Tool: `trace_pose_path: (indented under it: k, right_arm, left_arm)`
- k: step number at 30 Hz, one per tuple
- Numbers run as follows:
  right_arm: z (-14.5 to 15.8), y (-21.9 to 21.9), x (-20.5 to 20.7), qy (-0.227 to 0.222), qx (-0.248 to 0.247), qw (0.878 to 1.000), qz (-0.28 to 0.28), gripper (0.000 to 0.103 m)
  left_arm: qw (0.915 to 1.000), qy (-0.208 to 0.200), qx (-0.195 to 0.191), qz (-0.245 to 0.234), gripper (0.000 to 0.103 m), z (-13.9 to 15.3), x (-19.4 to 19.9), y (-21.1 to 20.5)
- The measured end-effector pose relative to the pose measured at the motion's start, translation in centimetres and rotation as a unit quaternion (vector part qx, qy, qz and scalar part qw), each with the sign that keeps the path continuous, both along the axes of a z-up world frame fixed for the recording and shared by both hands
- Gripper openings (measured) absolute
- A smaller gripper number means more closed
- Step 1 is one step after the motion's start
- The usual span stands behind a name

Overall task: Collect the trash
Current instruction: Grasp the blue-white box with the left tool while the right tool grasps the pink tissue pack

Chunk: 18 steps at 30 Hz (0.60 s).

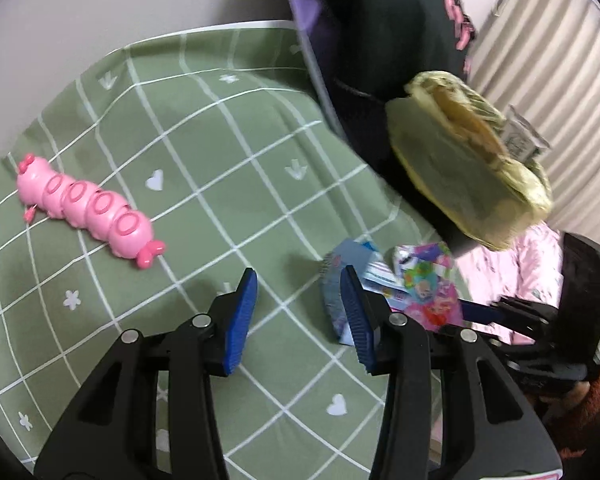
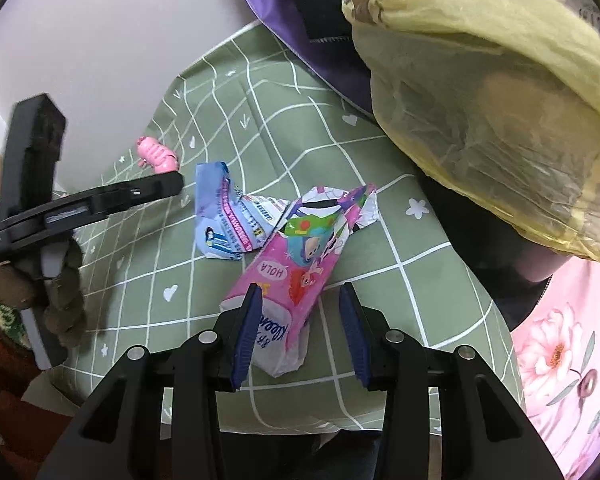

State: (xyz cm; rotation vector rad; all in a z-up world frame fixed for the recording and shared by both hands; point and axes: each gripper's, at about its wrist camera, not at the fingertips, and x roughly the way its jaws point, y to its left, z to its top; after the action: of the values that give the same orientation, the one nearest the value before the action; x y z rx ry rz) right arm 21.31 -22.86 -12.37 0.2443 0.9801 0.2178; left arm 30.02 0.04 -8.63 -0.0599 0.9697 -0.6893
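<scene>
**Wrappers lie loose on the bed beside a yellow bag**

A bed (image 2: pixel 440 248) under a green checked sheet carries everything. At its far right hangs the largest thing, a thin yellow plastic bag (image 2: pixel 492 120); brownish shapes show dimly through its skin, but what they are cannot be told. A dark bag with purple lining (image 1: pixel 380 40) stands behind it.

Far to the left lies a pink caterpillar toy (image 1: pixel 88 208). Near the middle lie two empty packets, touching: a pink tissue wrapper (image 2: pixel 284 280) and, just left of it, a smaller blue wrapper (image 2: pixel 220 208).

The right gripper (image 2: pixel 300 336) is released, its jaws astride the near end of the pink wrapper, the left pad at the wrapper's edge and the right pad clear of it. The left gripper (image 1: pixel 300 320) is likewise released and empty, above the sheet just left of the blue wrapper.
</scene>
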Motion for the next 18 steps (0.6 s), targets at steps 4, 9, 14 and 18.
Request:
trace_pose_path:
  k: [4, 9, 14, 18]
  right_arm:
    - [0.0, 0.1, 0.6, -0.001, -0.026, 1.0, -0.006, 0.008]
    - [1.6, -1.1, -0.6, -0.023, -0.03, 0.999, -0.032, 0.005]
    - [2.3, -3.1, -2.4, -0.034, -0.03, 0.997, -0.067, 0.005]
    - [2.8, -3.0, -3.5, -0.039, -0.037, 0.996, -0.071, 0.005]
  left_arm:
    - [0.9994, -0.017, 0.0, -0.031, 0.041, 0.5, -1.4, -1.7]
    - [0.9949, -0.058, 0.041, -0.071, 0.041, 0.3, -3.6, -4.2]
    - [0.9961, -0.044, 0.058, -0.05, 0.037, -0.9, -2.5, -5.5]
    - [0.9969, -0.023, 0.066, -0.037, 0.009, -1.8, -1.4, -6.0]
